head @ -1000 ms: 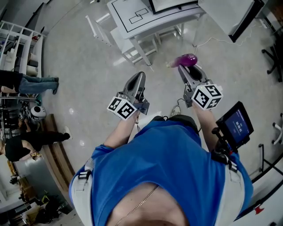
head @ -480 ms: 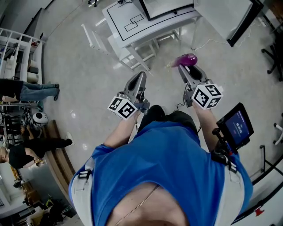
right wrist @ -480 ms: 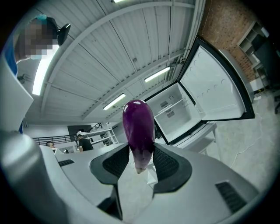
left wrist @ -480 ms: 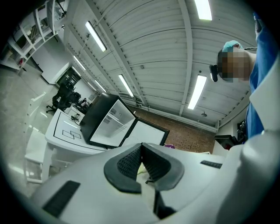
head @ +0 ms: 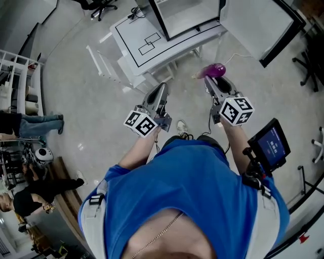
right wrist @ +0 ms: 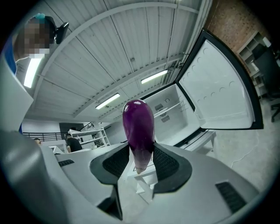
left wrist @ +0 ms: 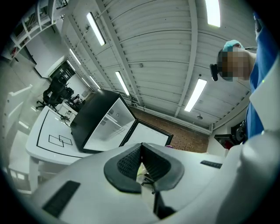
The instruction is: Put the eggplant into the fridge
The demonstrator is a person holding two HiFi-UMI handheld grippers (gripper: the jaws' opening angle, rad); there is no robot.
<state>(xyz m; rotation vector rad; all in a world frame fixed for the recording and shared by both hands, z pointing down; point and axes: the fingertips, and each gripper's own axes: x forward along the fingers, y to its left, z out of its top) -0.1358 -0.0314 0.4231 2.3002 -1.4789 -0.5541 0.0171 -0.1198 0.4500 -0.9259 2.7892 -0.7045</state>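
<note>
A purple eggplant sticks out forward from my right gripper, which is shut on its pale stem end. In the right gripper view the eggplant stands up between the pads, with the open fridge and its swung-out door behind it. The black fridge sits on a white table ahead of both grippers. My left gripper is held level beside the right one, jaws together and empty; its pads meet at the tips. The fridge shows beyond them.
The fridge door hangs open to the right of the table. A white cable trails on the floor beneath it. A shelf rack and people are at the far left. Office chairs stand at the right. A small screen rides on my right arm.
The table and fridge have come closer and lower in the head view as the person walks toward them. Both grippers keep their pose, and the eggplant stays held.
</note>
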